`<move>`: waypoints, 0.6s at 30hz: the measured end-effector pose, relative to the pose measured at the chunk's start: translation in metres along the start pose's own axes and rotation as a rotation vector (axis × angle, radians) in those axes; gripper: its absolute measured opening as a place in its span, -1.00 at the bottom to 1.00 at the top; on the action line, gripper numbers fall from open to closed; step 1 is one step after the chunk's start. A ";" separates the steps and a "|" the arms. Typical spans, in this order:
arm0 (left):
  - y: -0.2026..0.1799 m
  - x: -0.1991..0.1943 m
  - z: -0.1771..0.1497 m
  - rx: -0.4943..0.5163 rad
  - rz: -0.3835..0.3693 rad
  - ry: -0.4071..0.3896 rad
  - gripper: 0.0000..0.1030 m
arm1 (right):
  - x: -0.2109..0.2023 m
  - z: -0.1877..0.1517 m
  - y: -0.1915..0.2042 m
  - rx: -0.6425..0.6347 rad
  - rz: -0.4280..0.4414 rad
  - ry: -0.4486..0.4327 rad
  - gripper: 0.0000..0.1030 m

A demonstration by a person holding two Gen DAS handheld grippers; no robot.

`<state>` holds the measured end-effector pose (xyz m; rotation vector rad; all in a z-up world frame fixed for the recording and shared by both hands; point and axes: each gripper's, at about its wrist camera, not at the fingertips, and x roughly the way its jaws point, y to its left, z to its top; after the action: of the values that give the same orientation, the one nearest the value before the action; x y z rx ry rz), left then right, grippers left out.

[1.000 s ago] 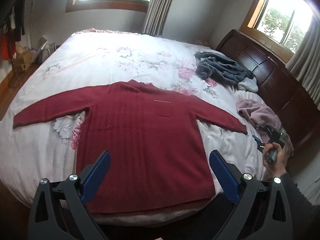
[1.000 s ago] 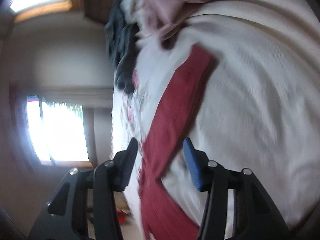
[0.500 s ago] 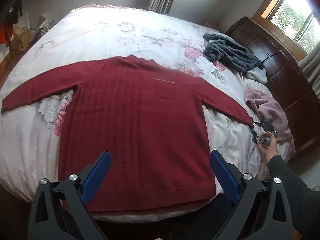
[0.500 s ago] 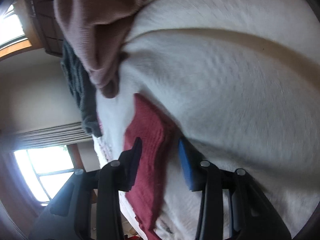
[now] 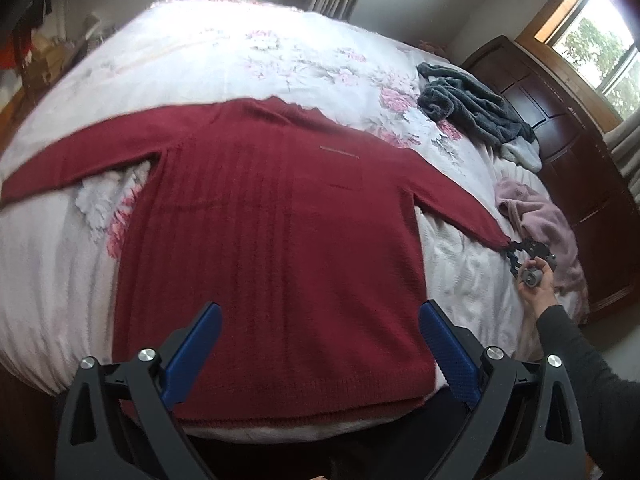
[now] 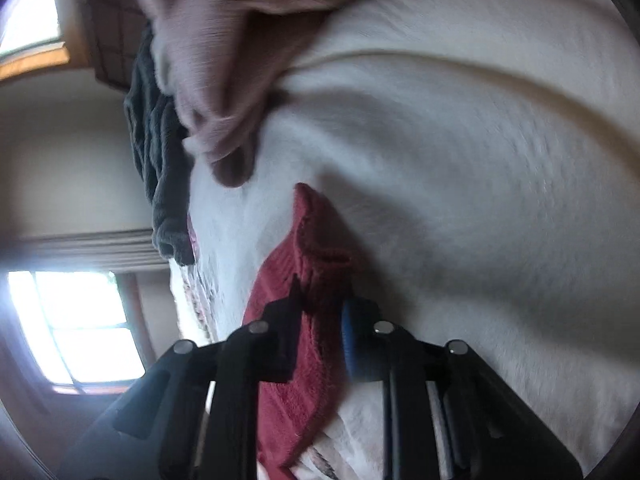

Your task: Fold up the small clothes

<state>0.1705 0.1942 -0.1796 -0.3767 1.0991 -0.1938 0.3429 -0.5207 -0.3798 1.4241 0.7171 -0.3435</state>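
Our right tongs [image 6: 320,312] clamp the sweater [image 5: 276,248] cuff [image 6: 316,240]; left tongs [image 5: 320,356] hang apart above the hem. Next, we carry that sleeve across the body.

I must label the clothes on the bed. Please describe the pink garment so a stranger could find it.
On the bed, look along the side by the dark wooden headboard. The pink garment lies crumpled there, just beyond the red sweater cuff. The grey garment is darker.
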 end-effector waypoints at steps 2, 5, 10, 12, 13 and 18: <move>0.008 0.001 0.002 -0.040 -0.047 0.017 0.92 | -0.008 -0.007 0.019 -0.068 -0.003 -0.011 -0.74; 0.016 -0.002 0.006 -0.048 -0.061 0.015 0.92 | -0.022 -0.026 0.064 -0.197 0.025 -0.022 -0.75; 0.034 -0.007 0.007 -0.095 -0.115 0.010 0.92 | -0.039 -0.067 0.141 -0.357 0.100 -0.019 -0.75; 0.045 -0.008 0.004 -0.138 -0.147 0.023 0.92 | -0.043 -0.087 0.166 -0.409 0.118 -0.008 -0.75; 0.050 -0.008 0.002 -0.149 -0.155 0.025 0.92 | -0.045 -0.097 0.176 -0.434 0.127 -0.001 -0.75; 0.058 -0.012 0.004 -0.134 -0.142 0.011 0.92 | -0.034 -0.159 0.226 -0.555 0.171 0.055 -0.75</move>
<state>0.1666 0.2526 -0.1914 -0.5752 1.0999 -0.2490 0.4187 -0.3400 -0.1813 0.9580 0.6643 0.0337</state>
